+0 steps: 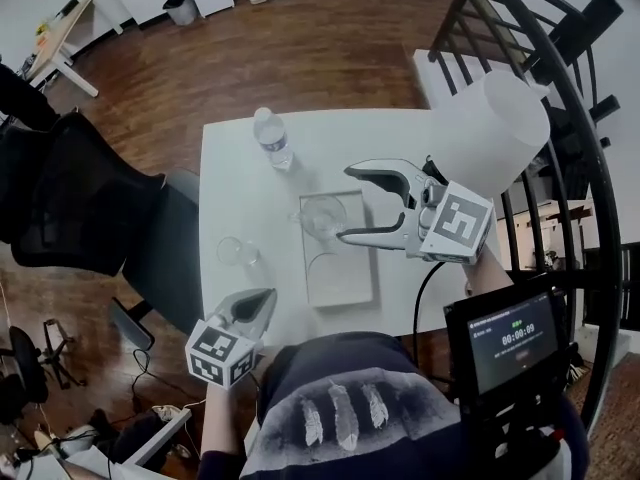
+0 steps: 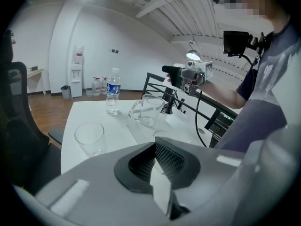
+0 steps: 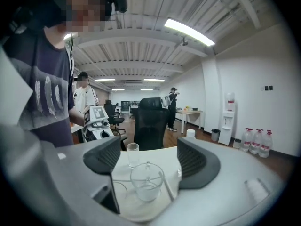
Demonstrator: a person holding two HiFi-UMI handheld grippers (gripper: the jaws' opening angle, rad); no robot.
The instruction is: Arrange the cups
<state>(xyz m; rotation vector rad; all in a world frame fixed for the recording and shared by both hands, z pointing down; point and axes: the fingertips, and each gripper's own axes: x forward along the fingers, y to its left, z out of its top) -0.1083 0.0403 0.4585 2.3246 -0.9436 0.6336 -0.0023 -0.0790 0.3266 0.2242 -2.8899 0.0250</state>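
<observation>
The right hand-held gripper (image 1: 345,204) has its jaws spread wide with nothing between the pads. It hangs above the surface (image 1: 230,183) without touching anything. Just below and ahead of its fingertips a clear mug (image 3: 146,182) with a handle stands upright on a pale tray (image 1: 352,280). Beside the mug on the same tray, on the side nearer the person, the faint rim of another clear cup (image 1: 325,266) shows, but its shape is hard to make out. Farther ahead of this hand-held gripper, off the tray, a clear tumbler (image 3: 133,154) stands upright on the bare surface.

The left hand-held gripper (image 1: 265,298) has its jaws pressed together and empty. It sits low over the near edge of the surface, with the tumbler just ahead of it and the tray off to its right. Well beyond the tumbler, a water bottle (image 2: 112,92) stands near the far edge.

The surface is a white rectangle on a dark wood floor (image 1: 330,48). A black chair (image 1: 80,198) is at the left hand-held gripper's side and a black railing (image 1: 590,168) at the right one's. A water cooler (image 3: 229,112) stands by the far wall.
</observation>
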